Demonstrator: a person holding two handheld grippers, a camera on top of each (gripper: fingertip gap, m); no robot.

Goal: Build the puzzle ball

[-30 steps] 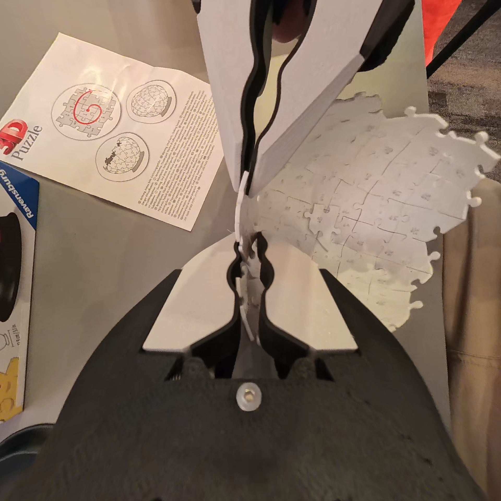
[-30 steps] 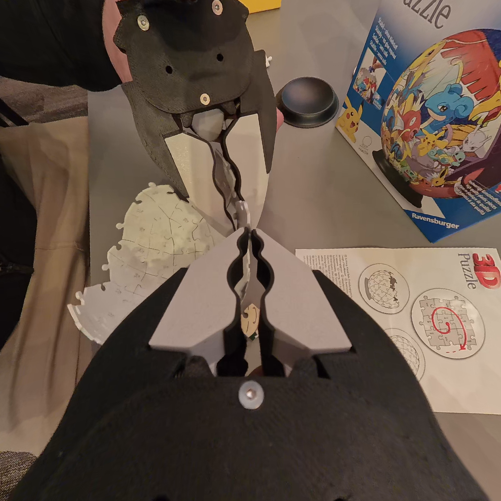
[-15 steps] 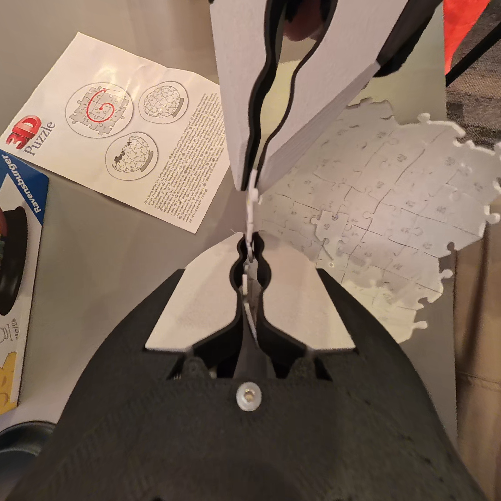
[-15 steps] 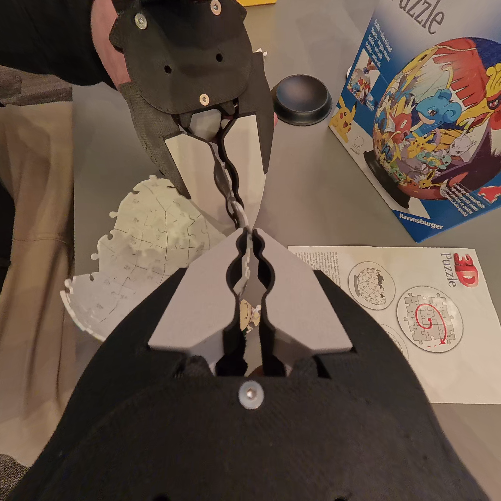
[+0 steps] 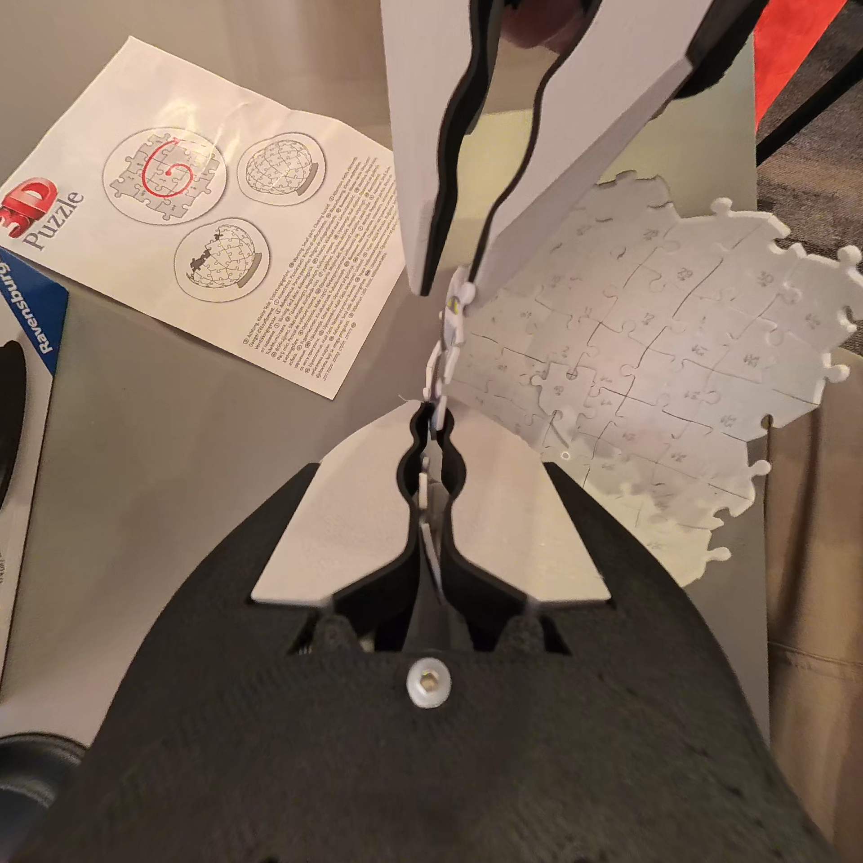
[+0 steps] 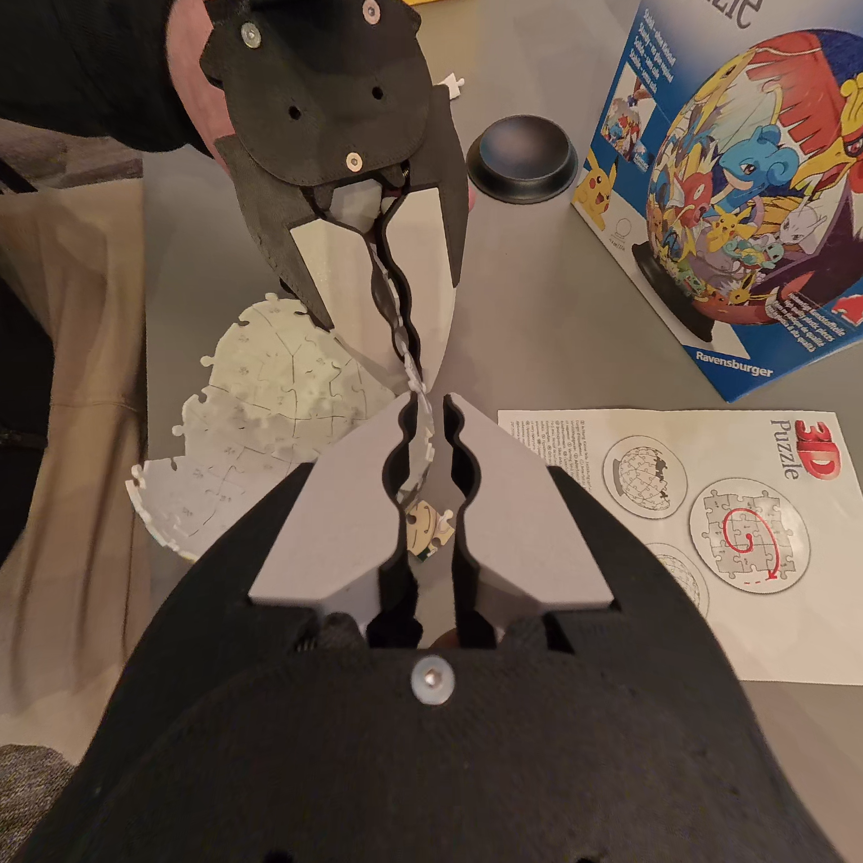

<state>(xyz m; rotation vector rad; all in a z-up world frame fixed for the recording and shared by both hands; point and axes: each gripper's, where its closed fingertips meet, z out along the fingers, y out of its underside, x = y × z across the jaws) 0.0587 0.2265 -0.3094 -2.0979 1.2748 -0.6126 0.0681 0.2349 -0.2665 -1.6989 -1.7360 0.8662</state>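
Observation:
A short chain of joined white puzzle pieces [image 5: 450, 336] is held edge-on between the two grippers above the grey table. My left gripper [image 5: 432, 413] is shut on its near end. It shows from the front in the right wrist view [image 6: 413, 373]. My right gripper [image 6: 427, 401] is open, its jaws apart around the chain's other end [image 6: 422, 434]. In the left wrist view only one finger of the right gripper [image 5: 446, 287] touches the chain. The half-built white puzzle shell [image 5: 654, 364] lies inside-up on the table [image 6: 261, 420]. A loose coloured piece [image 6: 427, 527] lies below my right gripper.
An instruction sheet [image 5: 224, 233] [image 6: 700, 513], the blue puzzle box [image 6: 747, 187] [image 5: 28, 373] and a black round stand [image 6: 520, 159] lie on the table. A loose white piece [image 6: 453, 84] lies far back. Beige cloth [image 5: 812, 560] borders the table edge by the shell. Spacing between my two grippers at the tips: around 4 cm.
My right gripper was shut on the chain and has now opened its jaws. My left gripper stays shut on it. Both grippers have drifted slightly.

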